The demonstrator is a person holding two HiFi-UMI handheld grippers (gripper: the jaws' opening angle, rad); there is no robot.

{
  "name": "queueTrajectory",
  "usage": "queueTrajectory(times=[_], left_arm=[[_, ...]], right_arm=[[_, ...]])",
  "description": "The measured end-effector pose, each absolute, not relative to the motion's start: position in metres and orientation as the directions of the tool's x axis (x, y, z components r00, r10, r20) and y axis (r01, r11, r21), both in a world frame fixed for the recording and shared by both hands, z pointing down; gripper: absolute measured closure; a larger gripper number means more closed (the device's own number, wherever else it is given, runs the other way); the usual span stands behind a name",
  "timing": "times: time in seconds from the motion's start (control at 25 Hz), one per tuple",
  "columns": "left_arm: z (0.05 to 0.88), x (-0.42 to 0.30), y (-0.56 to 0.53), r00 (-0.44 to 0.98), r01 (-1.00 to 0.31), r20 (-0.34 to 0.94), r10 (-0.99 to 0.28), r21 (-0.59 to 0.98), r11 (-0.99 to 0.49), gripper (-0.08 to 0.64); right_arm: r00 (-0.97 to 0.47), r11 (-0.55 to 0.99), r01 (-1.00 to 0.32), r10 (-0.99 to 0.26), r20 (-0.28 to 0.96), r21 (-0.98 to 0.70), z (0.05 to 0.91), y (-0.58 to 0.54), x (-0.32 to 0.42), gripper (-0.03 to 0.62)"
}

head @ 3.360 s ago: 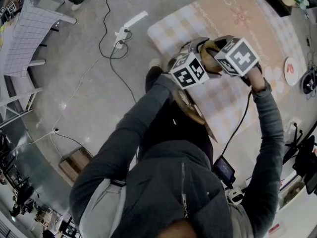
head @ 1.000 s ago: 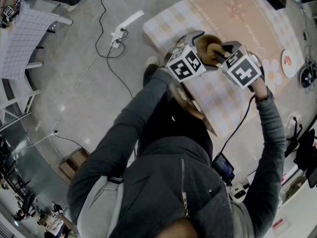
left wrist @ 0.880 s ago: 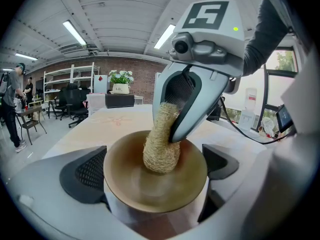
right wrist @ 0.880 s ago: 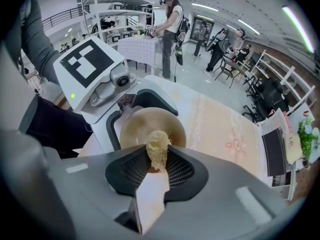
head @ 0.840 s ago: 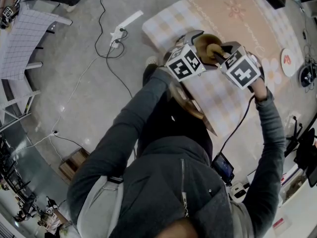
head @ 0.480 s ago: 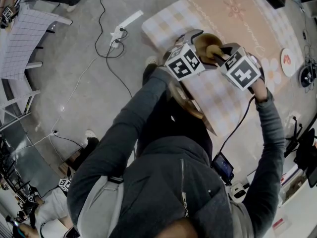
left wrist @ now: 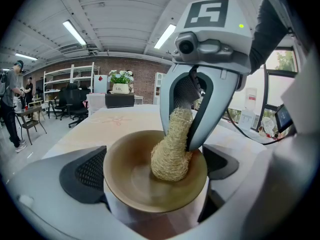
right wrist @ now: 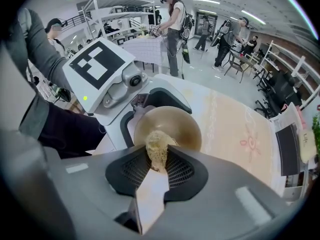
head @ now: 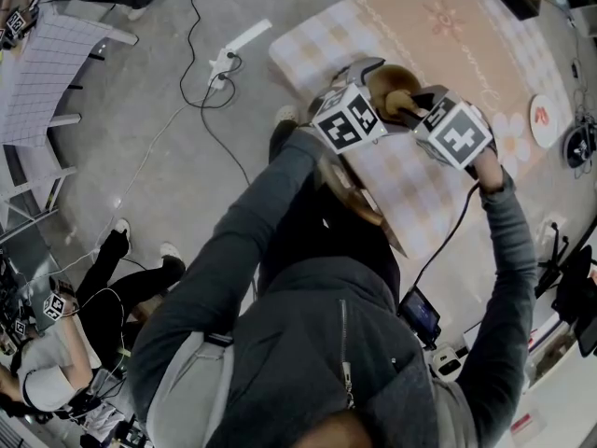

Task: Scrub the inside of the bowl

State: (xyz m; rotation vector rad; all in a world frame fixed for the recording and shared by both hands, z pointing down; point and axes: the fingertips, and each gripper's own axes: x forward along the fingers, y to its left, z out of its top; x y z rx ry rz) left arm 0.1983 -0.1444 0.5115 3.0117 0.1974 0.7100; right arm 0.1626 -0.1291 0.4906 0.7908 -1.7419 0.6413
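1. I read the left gripper in its own view. Its jaws stand wide, one on each outer side of the bowl, clamping it by the wall.
2. The bowl is tan and sits in the lower centre of the left gripper view, with its opening turned towards that camera. In the head view it appears at upper centre, held up over the patterned cloth.
3. I read the right gripper in its own view. Its jaws are narrow, pinched on the stem of the loofah scrubber.
4. The scrubber reaches down into the bowl from the upper right of the left gripper view. Its rounded end presses on the inner wall, right of the bowl's centre.
5. In the head view the two marker cubes sit close together, near the bowl.
6. Cables lie on the floor at upper left. Another person is at the lower left edge.
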Motion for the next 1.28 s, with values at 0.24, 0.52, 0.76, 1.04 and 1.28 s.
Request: queueTrajectory(times=[0.24,0.52,0.76,1.04,1.28], left_arm=[[0.511,0.198,-0.145,0.887,0.114,0.443,0.132,0.068,-0.991,-0.029],[0.511,0.199,-0.145,0.887,0.113,0.444,0.131,0.067,-0.991,-0.029],[0.511,0.198,-0.144,0.886,0.115,0.443,0.133,0.068,-0.991,-0.029],[0.510,0.198,-0.145,0.886,0.112,0.445,0.131,0.068,-0.991,-0.029],[0.511,0.198,-0.145,0.886,0.112,0.445,0.131,0.068,-0.991,-0.029]], right_arm=[[-0.246,0.637,-0.767,-0.180,0.952,-0.078,0.491,-0.130,0.156,0.514],[-0.276,0.638,-0.762,-0.168,0.946,-0.109,0.491,-0.134,0.152,0.514],[-0.289,0.640,-0.759,-0.164,0.943,-0.121,0.493,-0.136,0.150,0.514],[-0.309,0.647,-0.749,-0.154,0.939,-0.140,0.493,-0.141,0.144,0.514],[-0.324,0.652,-0.742,-0.147,0.935,-0.155,0.494,-0.146,0.140,0.515]])
